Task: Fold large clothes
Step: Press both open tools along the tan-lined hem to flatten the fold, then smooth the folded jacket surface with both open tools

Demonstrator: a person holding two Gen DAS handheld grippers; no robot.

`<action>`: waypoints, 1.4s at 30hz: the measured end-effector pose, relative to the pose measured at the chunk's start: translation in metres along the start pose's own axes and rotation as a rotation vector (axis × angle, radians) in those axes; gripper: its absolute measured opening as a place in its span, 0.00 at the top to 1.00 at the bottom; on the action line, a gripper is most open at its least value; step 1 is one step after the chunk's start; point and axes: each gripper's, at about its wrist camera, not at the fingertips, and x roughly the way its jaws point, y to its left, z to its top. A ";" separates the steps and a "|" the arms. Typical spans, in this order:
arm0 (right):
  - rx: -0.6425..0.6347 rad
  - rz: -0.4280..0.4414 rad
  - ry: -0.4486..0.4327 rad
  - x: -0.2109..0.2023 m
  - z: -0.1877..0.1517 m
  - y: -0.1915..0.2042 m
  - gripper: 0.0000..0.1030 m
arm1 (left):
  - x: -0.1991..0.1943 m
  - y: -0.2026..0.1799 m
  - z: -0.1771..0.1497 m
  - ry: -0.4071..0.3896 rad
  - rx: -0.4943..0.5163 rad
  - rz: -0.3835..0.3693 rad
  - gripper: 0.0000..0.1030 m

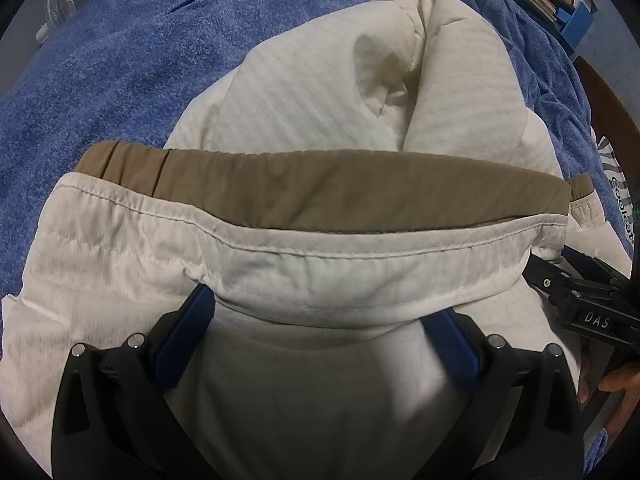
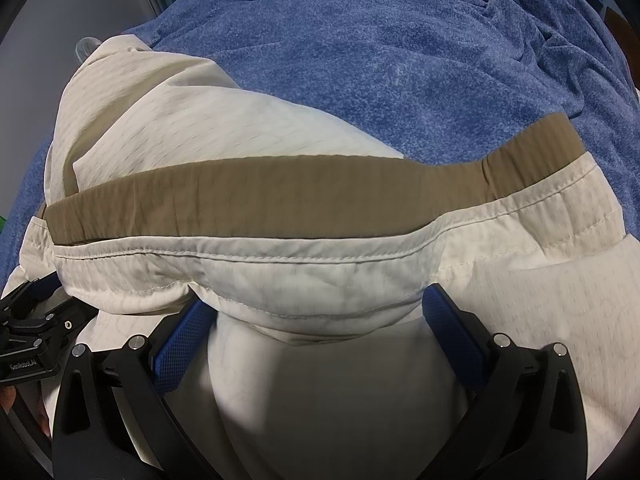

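Mid-fold: left gripper (image 1: 320, 320) and right gripper (image 2: 316, 312) jaws wide, hem of white jacket (image 1: 304, 256) draped between, over blue blanket (image 1: 120, 60); fold unfinished

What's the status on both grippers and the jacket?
Left gripper and right gripper: both open, hem between fingers. White jacket on blue blanket, tan-lined hem bunched up. Nothing in the way.

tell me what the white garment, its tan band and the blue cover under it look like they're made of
White garment: thin woven, likely synthetic, matte; faint grid texture and crisp creases suggest ripstop.
Tan band: smooth, slightly sheeny woven cloth with fine wrinkles, possibly nylon.
Blue cover: fuzzy, mottled pile, like fleece or terry.
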 end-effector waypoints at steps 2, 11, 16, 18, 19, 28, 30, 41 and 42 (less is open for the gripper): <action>-0.002 0.004 -0.018 -0.002 -0.002 -0.001 0.05 | -0.003 0.001 -0.003 -0.017 0.000 0.000 0.06; 0.020 0.001 -0.160 -0.050 -0.008 -0.021 0.06 | -0.062 0.032 -0.027 -0.208 -0.085 0.035 0.06; 0.022 -0.059 -0.213 -0.070 0.000 -0.047 0.06 | -0.078 0.065 -0.024 -0.172 -0.140 0.087 0.06; 0.031 -0.068 -0.183 -0.065 0.004 -0.056 0.06 | -0.069 0.071 -0.019 -0.108 -0.123 0.131 0.06; 0.065 -0.081 -0.169 -0.061 0.005 -0.062 0.06 | -0.064 0.071 -0.019 -0.091 -0.107 0.153 0.06; 0.212 -0.116 -0.118 -0.029 0.005 -0.095 0.06 | -0.045 0.079 -0.019 -0.075 -0.105 0.161 0.06; 0.172 -0.108 -0.139 -0.041 0.000 -0.088 0.07 | -0.056 0.074 -0.023 -0.093 -0.085 0.179 0.06; -0.173 -0.023 -0.207 -0.118 -0.118 -0.060 0.06 | -0.124 0.014 -0.130 -0.119 0.165 0.022 0.06; -0.180 -0.027 -0.210 -0.120 -0.126 -0.063 0.06 | -0.126 0.018 -0.142 -0.129 0.175 0.033 0.06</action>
